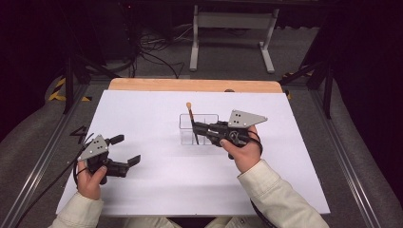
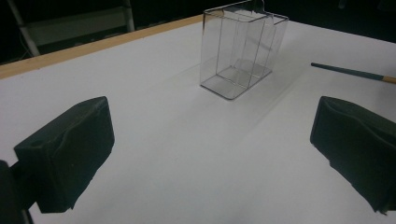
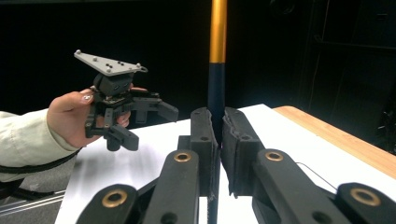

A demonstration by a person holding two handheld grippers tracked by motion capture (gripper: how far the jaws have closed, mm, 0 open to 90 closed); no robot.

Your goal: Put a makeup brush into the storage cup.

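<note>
Two grippers: right gripper [image 1: 199,127] clenches a brush [image 1: 192,122] upright over the clear box [image 1: 198,128]; lower it straight, clearing walls. Left gripper [image 1: 124,149] idles, jaws released.

Place: a lab-style recording room, not a home.
Backdrop: dark curtains hang all around.
Table: a white sheet [image 1: 142,123] covers a wooden tabletop [image 1: 195,85], framed by aluminium rails [image 1: 43,156].
Floor: grey carpet with loose black cables [image 1: 152,52] and yellow-black hazard tape [image 1: 59,90].
Furniture: a white metal desk frame [image 1: 233,28] stands behind.
</note>
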